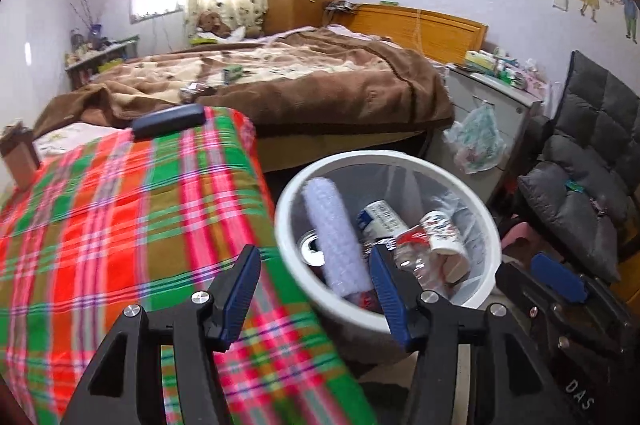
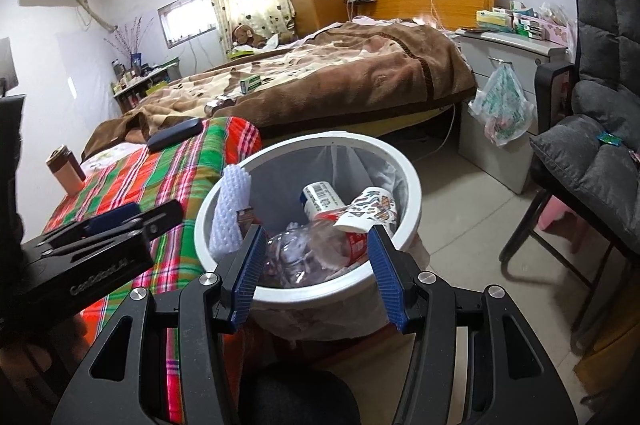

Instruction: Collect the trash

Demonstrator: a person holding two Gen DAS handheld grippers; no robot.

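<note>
- My left fingers stood parted with nothing between them; my right fingers hung open and empty over the bin.
- The white foam roll leaned on the bin's near wall, among a crushed bottle and cup.
- Risk, I judged: the roll could tip out; a careless nudge might topple the full bin beside the plaid-covered table.

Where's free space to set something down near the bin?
Free: the plaid cloth between the black case and the left claw; the floor tiles between the white bin, grey cabinet and chair. Crowded: the bin holds a foam roll, bottles and cups.
</note>
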